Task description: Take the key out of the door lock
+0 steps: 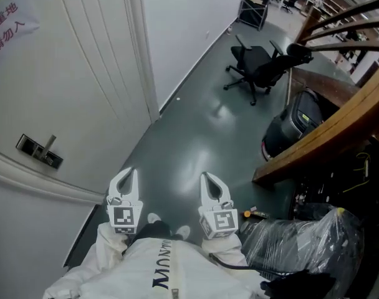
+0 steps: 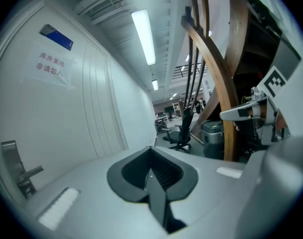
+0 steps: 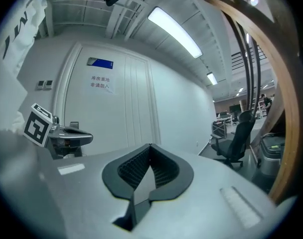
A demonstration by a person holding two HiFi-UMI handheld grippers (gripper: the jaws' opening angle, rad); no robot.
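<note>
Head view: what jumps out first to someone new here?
The tall white panelled door fills the left, with its metal lever handle and lock plate low on it. At the bottom edge, the white left gripper and right gripper point forward, both shut and empty. A black office chair stands on the dark floor beyond, with a curved wooden rail at right.

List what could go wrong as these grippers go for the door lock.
1. Both the left gripper and right gripper are shut; unopened, they would only jab the lock.
2. No key shows at the lock from here, so a reach may catch the handle instead.
3. The wrapped bundle beside the right gripper could snag it.
</note>
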